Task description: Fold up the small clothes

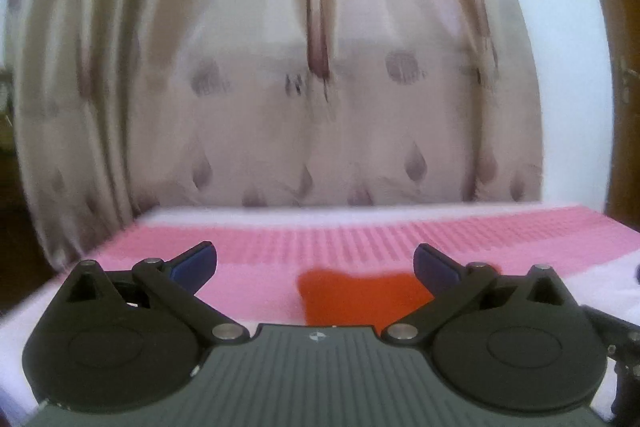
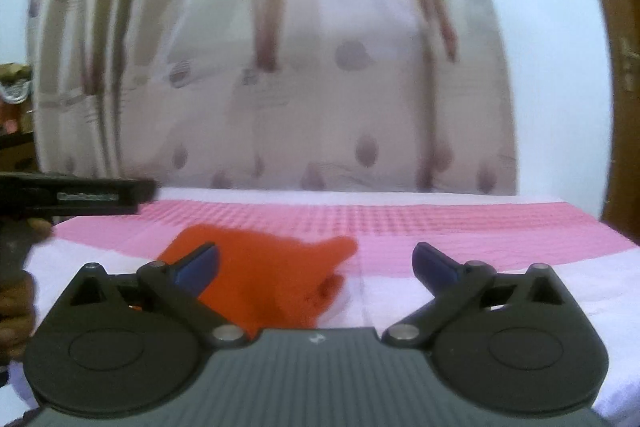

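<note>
A small orange-red garment lies on the pink and white bedspread. In the left wrist view it sits low between my fingers, partly hidden by the gripper body. My left gripper is open and empty above it. In the right wrist view the garment lies left of centre, behind my left finger. My right gripper is open and empty. The left gripper's body shows at the left edge of the right wrist view.
A beige curtain with purple spots hangs behind the bed. A white wall and a brown wooden door stand at the right. Clutter shows at the far left.
</note>
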The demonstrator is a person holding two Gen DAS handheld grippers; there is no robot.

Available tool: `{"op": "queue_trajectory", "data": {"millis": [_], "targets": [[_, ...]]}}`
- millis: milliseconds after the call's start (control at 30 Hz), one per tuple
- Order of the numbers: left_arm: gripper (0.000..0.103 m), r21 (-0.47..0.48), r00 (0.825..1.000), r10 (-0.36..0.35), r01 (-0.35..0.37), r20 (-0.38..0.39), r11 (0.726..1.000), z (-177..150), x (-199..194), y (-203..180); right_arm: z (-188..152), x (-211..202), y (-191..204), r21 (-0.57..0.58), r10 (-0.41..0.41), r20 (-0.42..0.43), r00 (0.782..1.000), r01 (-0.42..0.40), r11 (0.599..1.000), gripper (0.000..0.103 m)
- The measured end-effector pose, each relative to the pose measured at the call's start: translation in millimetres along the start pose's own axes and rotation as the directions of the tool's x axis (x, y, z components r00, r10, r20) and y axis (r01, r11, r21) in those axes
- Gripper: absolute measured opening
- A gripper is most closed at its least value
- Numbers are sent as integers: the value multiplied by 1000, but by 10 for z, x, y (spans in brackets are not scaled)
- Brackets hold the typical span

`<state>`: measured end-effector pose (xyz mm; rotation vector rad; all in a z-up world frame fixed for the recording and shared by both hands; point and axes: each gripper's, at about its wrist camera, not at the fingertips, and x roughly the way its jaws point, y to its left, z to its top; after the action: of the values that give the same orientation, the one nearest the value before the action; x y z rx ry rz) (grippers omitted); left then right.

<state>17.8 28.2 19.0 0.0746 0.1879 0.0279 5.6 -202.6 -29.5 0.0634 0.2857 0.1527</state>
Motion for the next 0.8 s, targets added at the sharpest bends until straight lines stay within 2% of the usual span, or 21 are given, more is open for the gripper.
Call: {"op": "queue_trajectory", "data": {"millis": [100,200,333,500,600,800], "targets": [[103,28,1000,7,-8,28,1000,57,-109,-66,20,-20,-13,-27,-2,-13,1000,2,1000,103],[103,55,998,18,-21,58,998,84,-199,-134,24,-107,26,-62,-24,24,999,25,998,103],[103,115,995,-23,12,100,993,82,-335,-236,48,-178,25,-56,-27,53,998,30,998,103],[103,55,993,-114,113,19,992,116,-320,-234,61,-211,7,-45,-30,54,998,33,998,103],[103,9,991,-127,127,-31,992,116,-260,-179,56,-210,12,-53,-30,49,998,33,998,103],[103,-34,987,-142,139,-78,990,67,-176,-83,25,-184,35,-54,-33,28,999,34,998,103]]}}
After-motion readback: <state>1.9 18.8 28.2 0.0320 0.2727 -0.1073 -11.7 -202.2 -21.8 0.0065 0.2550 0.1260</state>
